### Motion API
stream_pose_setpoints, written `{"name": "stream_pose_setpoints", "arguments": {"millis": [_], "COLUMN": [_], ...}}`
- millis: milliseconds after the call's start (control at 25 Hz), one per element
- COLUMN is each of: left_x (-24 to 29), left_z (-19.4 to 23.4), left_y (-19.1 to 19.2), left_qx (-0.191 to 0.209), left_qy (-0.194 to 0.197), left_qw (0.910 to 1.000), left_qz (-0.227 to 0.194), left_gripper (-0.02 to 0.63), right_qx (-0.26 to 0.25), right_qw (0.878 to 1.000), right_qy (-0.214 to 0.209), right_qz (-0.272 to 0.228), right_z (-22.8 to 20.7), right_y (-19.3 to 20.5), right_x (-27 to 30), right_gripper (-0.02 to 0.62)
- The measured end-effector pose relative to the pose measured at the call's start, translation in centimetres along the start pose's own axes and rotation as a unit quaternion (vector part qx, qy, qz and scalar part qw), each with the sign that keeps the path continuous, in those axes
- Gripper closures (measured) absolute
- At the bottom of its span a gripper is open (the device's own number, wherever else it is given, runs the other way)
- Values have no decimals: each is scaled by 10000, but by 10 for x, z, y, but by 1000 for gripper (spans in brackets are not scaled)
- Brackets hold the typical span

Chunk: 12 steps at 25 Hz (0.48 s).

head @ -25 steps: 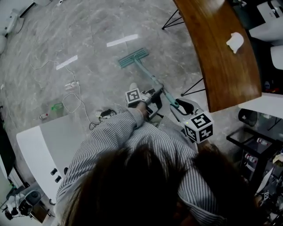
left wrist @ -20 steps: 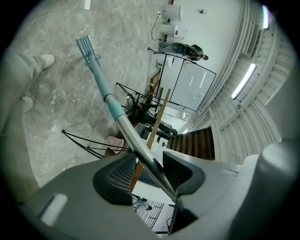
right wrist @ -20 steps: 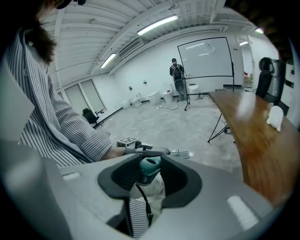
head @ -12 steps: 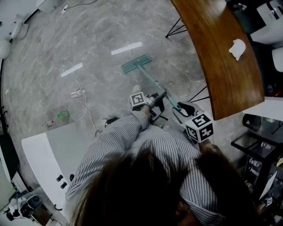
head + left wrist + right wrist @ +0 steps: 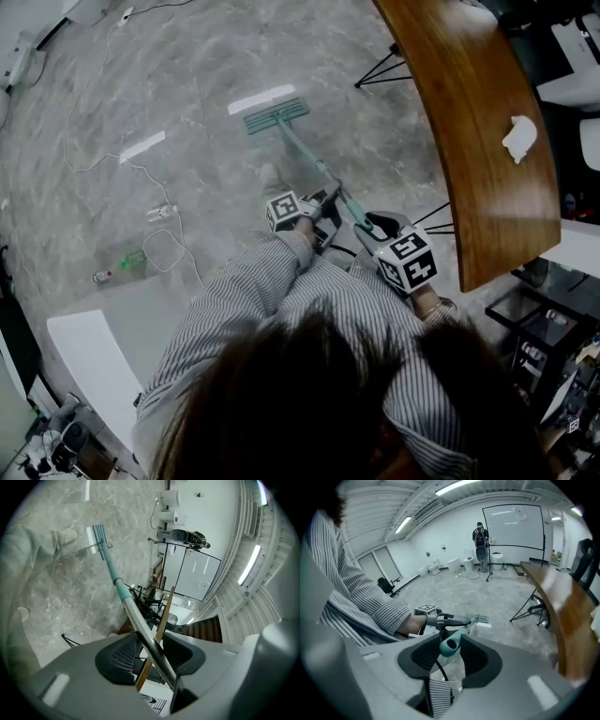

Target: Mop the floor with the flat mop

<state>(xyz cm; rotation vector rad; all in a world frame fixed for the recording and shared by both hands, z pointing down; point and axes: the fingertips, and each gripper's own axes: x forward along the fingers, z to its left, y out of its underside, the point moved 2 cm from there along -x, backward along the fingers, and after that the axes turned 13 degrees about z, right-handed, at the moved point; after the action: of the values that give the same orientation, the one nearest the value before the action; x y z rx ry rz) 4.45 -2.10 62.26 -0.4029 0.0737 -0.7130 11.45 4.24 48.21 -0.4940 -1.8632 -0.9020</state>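
Observation:
The flat mop has a teal head [image 5: 277, 115] flat on the grey marbled floor, right beside a white strip [image 5: 261, 98]. Its handle [image 5: 319, 169] slants back toward me. My left gripper [image 5: 323, 202] is shut on the metal pole partway up; in the left gripper view the pole [image 5: 140, 625] runs between the jaws toward the mop head [image 5: 98, 534]. My right gripper [image 5: 375, 225] is shut on the teal grip end [image 5: 451, 645] of the handle. The right gripper view also shows the left gripper [image 5: 450, 619] and the mop head [image 5: 478, 618] beyond it.
A curved wooden table [image 5: 469, 141] on black legs [image 5: 394, 66] lines the right side, with a crumpled white thing [image 5: 520, 139] on it. Cables [image 5: 155, 216] and a second white strip [image 5: 142, 145] lie on the floor at left. A person [image 5: 479, 534] stands far off.
Both grippers and the mop have pushed forward: the mop head has slid away from me up to the white strip. Both grips are unchanged.

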Motion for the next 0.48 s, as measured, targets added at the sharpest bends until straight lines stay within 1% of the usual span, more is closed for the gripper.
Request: {"name": "stream_pose_setpoints", "arguments": {"millis": [80, 200, 320, 480], "left_x": [-4, -12, -15, -17], "left_z": [-8, -28, -57, -89], "left_y": [-40, -109, -185, -287], "left_qx": [-27, 19, -44, -100], "left_qy": [-122, -303, -345, -415], "left_qw": [9999, 9995, 9993, 9988], "left_qz": [-35, -66, -145, -258], "left_gripper": [431, 439, 445, 449], "right_qx": [-4, 12, 113, 321], "right_qw": [9999, 9996, 9991, 9985], "right_qy": [-45, -139, -243, -248], "right_qz": [106, 226, 333, 372], "right_z": [-4, -10, -23, -43], "right_y": [-34, -99, -173, -267], "right_x": [20, 50, 84, 132], "right_gripper": [459, 453, 448, 446]}}
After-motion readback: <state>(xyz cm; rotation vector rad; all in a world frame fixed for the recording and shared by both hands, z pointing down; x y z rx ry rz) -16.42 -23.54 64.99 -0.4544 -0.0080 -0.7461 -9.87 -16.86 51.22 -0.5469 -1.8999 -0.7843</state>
